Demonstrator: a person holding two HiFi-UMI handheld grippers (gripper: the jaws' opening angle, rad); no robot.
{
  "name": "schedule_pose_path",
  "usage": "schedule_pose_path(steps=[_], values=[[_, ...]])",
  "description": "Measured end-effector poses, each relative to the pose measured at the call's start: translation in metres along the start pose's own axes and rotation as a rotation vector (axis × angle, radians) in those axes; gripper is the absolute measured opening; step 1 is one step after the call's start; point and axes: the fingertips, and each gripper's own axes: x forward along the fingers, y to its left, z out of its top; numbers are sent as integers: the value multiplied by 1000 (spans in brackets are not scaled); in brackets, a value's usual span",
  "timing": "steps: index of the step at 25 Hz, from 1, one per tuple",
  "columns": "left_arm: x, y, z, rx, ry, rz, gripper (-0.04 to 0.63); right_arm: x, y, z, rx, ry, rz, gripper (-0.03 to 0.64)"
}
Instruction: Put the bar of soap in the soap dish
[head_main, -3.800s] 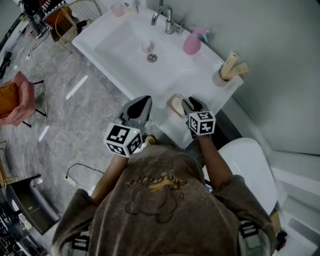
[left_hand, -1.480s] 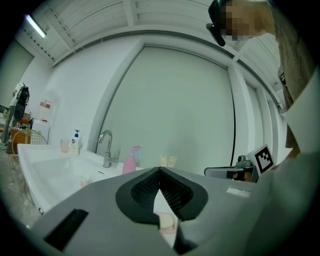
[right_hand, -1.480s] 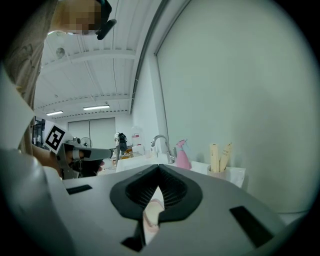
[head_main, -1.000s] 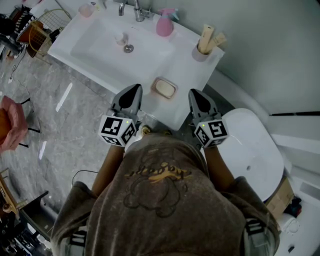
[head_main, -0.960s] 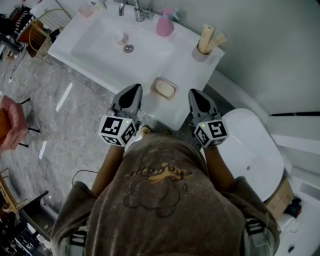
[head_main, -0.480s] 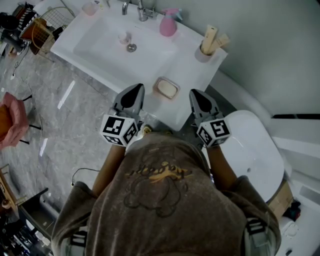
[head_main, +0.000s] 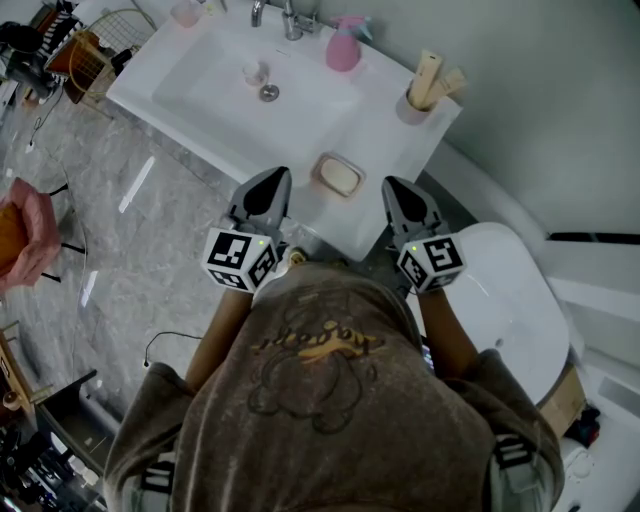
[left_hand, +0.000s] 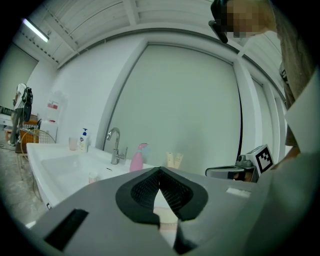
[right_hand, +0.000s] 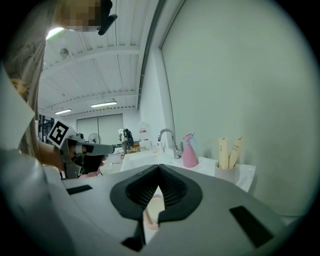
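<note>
A cream bar of soap (head_main: 341, 177) lies in the pinkish soap dish (head_main: 323, 166) on the white counter, near its front edge. My left gripper (head_main: 275, 176) hovers just left of the dish, shut and holding nothing. My right gripper (head_main: 392, 186) sits to the dish's right, also shut and holding nothing. Neither one touches the dish. In the left gripper view the jaws (left_hand: 160, 171) meet at the tips, and the dish (left_hand: 168, 226) shows below them. In the right gripper view the jaws (right_hand: 159, 167) are pressed together, with the dish (right_hand: 152, 210) seen behind them.
The sink basin (head_main: 205, 75) with a faucet (head_main: 291, 16) fills the counter's left part. A pink spray bottle (head_main: 343, 50) and a cup of wooden sticks (head_main: 428, 88) stand at the back. A white toilet (head_main: 505, 295) is right of the counter, a wire basket (head_main: 88, 50) far left.
Earlier the right gripper was at the soap dish; it has since drawn back. Over the last second both grippers kept still and only the head view drifted slightly.
</note>
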Motion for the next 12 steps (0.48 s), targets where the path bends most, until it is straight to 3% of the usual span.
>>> schedule_pose_path(steps=[12], values=[[-1, 1, 2, -5, 2, -3, 2, 2, 4, 2, -20, 21, 22, -2]])
